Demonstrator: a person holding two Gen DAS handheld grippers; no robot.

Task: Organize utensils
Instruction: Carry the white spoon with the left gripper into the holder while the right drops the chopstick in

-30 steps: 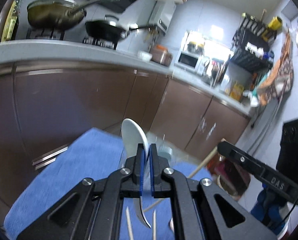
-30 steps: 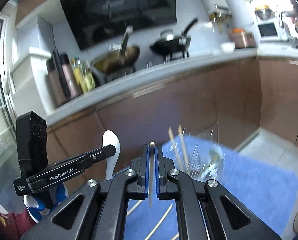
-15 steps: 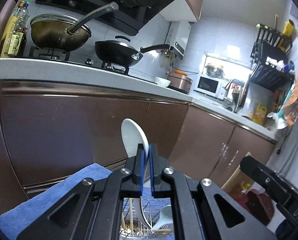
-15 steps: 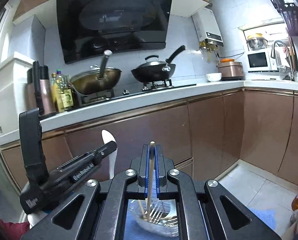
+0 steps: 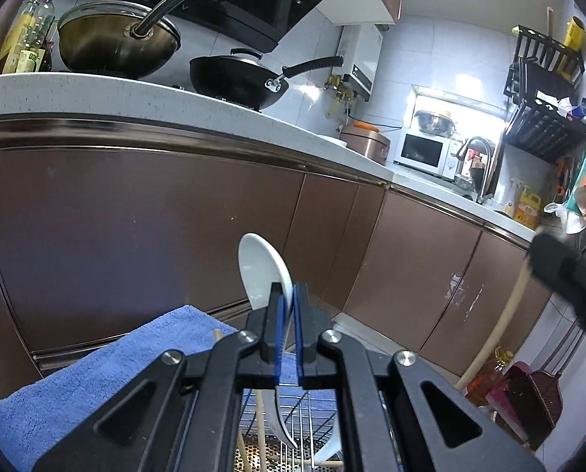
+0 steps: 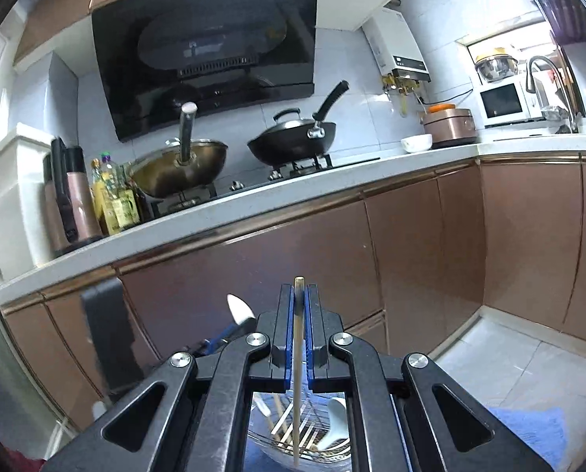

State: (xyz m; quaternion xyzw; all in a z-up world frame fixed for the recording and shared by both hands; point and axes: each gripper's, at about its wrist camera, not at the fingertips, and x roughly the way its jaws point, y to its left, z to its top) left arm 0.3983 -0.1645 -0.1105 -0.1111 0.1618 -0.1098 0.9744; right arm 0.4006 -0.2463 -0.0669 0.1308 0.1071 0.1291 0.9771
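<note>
My left gripper (image 5: pixel 288 291) is shut on a white ceramic spoon (image 5: pixel 262 271); its bowl stands up above the fingertips and its handle hangs down behind them. Below it sits a wire utensil holder (image 5: pixel 293 424) with chopsticks and another white spoon inside. My right gripper (image 6: pixel 300 291) is shut on a single wooden chopstick (image 6: pixel 297 373) held upright, its lower end over the same wire holder (image 6: pixel 304 428). In the right wrist view the left gripper (image 6: pixel 230 334) with the spoon tip (image 6: pixel 239 308) shows at the left. In the left wrist view the right gripper's finger (image 5: pixel 564 271) and its chopstick (image 5: pixel 497 334) show at the right.
A blue towel (image 5: pixel 80 385) covers the surface under the holder. Brown cabinets (image 6: pixel 411 255) run below a white counter (image 6: pixel 253 204) with a brass wok (image 6: pixel 178 169), a black pan (image 6: pixel 293 141), oil bottles (image 6: pixel 115 196), a rice cooker (image 6: pixel 448 124) and a microwave (image 6: pixel 503 104).
Both grippers have swung over the wire holder, which now lies right below their fingers. Spoon and chopstick stay clamped.
</note>
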